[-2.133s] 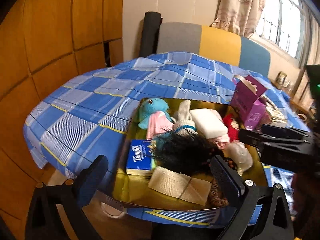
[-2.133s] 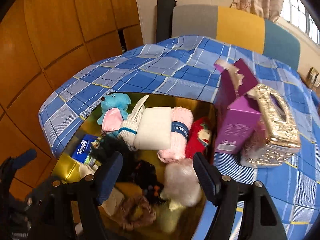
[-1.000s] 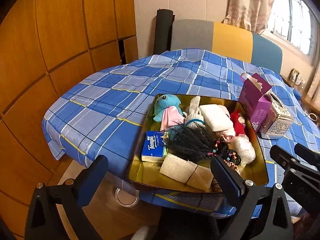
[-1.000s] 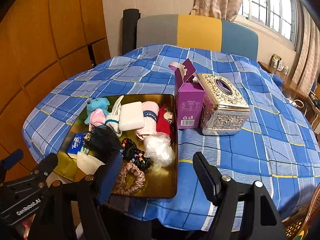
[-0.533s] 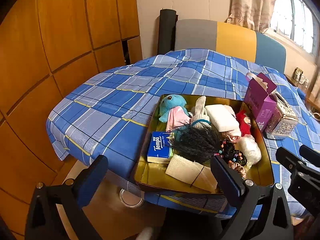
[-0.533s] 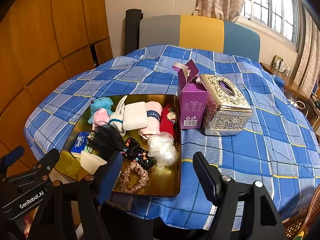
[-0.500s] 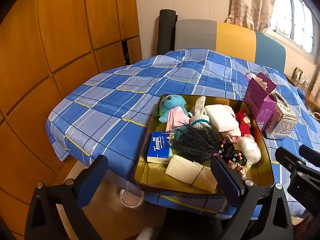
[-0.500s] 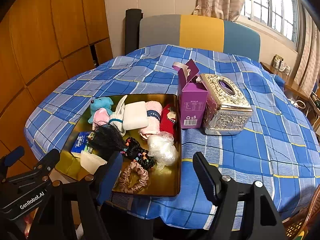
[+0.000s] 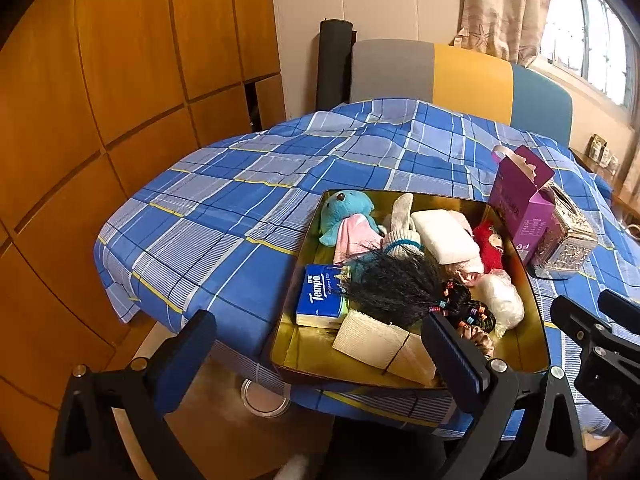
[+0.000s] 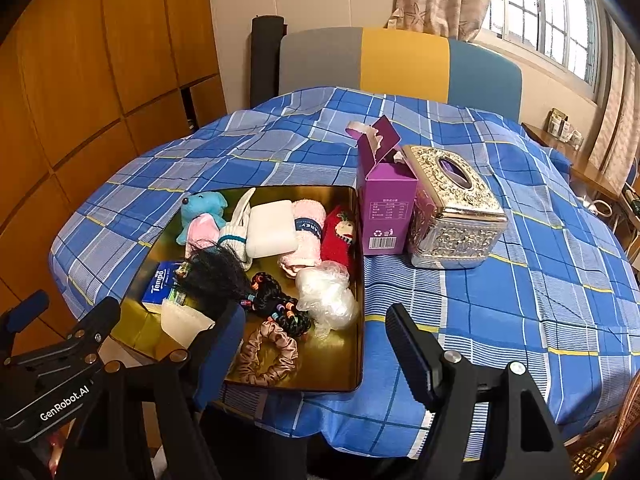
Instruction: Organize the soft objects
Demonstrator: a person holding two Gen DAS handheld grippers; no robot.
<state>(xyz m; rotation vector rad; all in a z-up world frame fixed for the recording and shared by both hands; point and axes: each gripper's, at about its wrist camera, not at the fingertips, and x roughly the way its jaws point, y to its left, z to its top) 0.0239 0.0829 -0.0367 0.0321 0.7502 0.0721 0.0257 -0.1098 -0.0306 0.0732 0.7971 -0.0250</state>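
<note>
The left hand-held gripper [image 9: 316,354] and the right hand-held gripper [image 10: 316,340] both hang in front of the near edge of the counter [image 10: 500,300], side by side, tilted down toward it. Each has its jaws spread wide and nothing between them. They touch nothing.

Just beyond the fingertips lies a golden tray [image 10: 344,360] on the blue checked cloth, and the soft things are all inside it. In the right wrist view, nearest to the right hand-held gripper is a pink satin scrunchie [image 10: 268,354], a little left of the gap between its fingers. Behind it are black hair ties with coloured beads [image 10: 280,304] and a crumpled clear plastic bundle [image 10: 328,294]. On the near left side of the tray are a folded beige cloth [image 9: 380,344], a blue Tempo tissue pack [image 9: 322,294] and a black tuft of hair [image 10: 214,274].

Further back, along the far wall of the tray, lie a blue plush toy [image 10: 202,210], a white sock [image 10: 236,228], a white pad [image 10: 270,228], a pink rolled towel [image 10: 306,234] and a red plush piece [image 10: 340,236].

To the right of the tray, outside it, a purple carton [image 10: 382,204] stands upright with its flap open, and a silver tissue box [image 10: 454,206] is just beside it. Behind the counter is a chair [image 10: 400,64] with grey, yellow and blue back.
</note>
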